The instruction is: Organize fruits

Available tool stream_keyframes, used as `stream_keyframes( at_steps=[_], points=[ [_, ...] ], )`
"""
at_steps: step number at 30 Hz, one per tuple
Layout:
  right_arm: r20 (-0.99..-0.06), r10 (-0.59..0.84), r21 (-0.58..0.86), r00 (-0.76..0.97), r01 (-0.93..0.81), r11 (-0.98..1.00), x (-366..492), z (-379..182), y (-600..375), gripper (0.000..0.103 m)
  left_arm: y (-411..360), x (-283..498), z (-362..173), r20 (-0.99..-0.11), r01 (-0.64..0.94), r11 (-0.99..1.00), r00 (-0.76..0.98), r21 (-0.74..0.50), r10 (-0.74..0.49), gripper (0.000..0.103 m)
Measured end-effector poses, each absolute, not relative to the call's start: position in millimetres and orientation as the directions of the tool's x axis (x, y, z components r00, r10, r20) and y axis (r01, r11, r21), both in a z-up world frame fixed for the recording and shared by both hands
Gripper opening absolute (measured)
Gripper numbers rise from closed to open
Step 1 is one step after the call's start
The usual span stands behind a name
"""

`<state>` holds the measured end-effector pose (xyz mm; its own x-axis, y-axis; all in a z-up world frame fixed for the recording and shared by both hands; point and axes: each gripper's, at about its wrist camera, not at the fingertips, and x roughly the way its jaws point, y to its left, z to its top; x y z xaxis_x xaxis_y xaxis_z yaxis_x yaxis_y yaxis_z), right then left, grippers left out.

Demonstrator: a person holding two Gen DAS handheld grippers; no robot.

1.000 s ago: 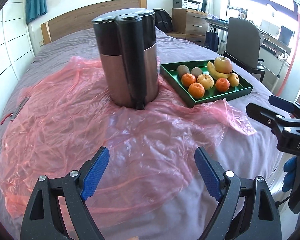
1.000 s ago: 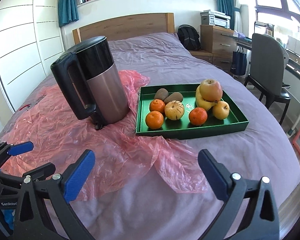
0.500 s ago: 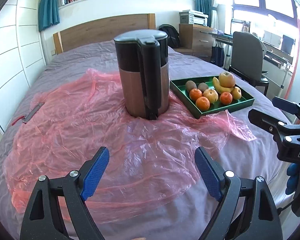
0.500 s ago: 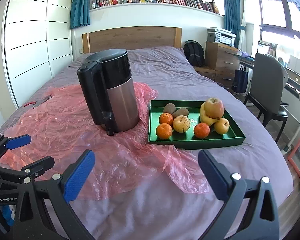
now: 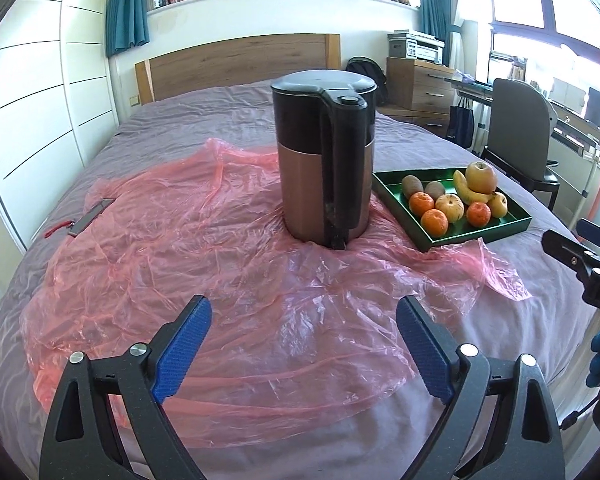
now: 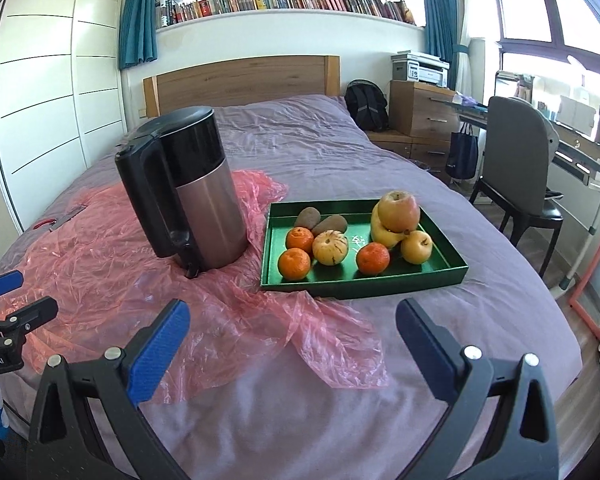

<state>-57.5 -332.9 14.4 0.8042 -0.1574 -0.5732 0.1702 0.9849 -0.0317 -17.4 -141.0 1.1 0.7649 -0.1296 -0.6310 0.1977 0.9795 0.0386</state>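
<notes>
A green tray (image 6: 364, 282) lies on the purple bed and holds mandarins (image 6: 294, 264), two kiwis (image 6: 330, 224), a yellow apple (image 6: 331, 247), a small pear-like fruit (image 6: 417, 246) and a red-yellow apple (image 6: 399, 210) stacked on a banana. The same tray (image 5: 480, 236) shows in the left wrist view. My left gripper (image 5: 304, 308) hovers over the pink plastic sheet (image 5: 180, 240); its jaws are opening with nothing between them. My right gripper (image 6: 293, 312) hangs open and empty, short of the tray's near rim.
A black and steel kettle (image 5: 304, 184) stands on the plastic sheet, left of the tray. A grey flat item with a red strap (image 5: 88, 220) lies at the bed's left edge. An office chair (image 6: 516, 176) and desk stand to the right of the bed.
Both cameras have pulled back and tilted up, so kettle and tray look farther off and more of the room shows. The left jaws stand slightly wider.
</notes>
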Motion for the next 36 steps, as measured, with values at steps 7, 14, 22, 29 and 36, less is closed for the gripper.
stream_keyframes(
  at_steps=[7, 14, 22, 29, 36],
  points=[
    [-0.587, -0.18, -0.03, 0.789, 0.2, 0.979, -58, 6, -348, 0.103, -144, -17, 0, -0.633, 0.186, 0.981, 0.766, 0.049, -0.113, 0.102],
    [-0.597, -0.189, -0.041, 0.78, 0.206, 0.978, -55, -1, -356, 0.103, -149, -17, -3, -0.641, 0.198, 0.979, 0.758, 0.053, -0.119, 0.102],
    [-0.606, -0.195, -0.033, 0.772, 0.22, 0.975, -52, -7, -367, 0.103, -151, -13, -7, -0.652, 0.199, 0.978, 0.749, 0.054, -0.116, 0.102],
    [-0.613, -0.195, -0.031, 0.765, 0.223, 0.974, -49, -10, -370, 0.103, -151, -10, -10, -0.662, 0.2, 0.978, 0.74, 0.052, -0.116, 0.102],
    [-0.619, -0.201, -0.032, 0.759, 0.231, 0.972, -48, -13, -372, 0.103, -150, -10, -11, -0.664, 0.198, 0.979, 0.739, 0.047, -0.118, 0.102]
  ],
)
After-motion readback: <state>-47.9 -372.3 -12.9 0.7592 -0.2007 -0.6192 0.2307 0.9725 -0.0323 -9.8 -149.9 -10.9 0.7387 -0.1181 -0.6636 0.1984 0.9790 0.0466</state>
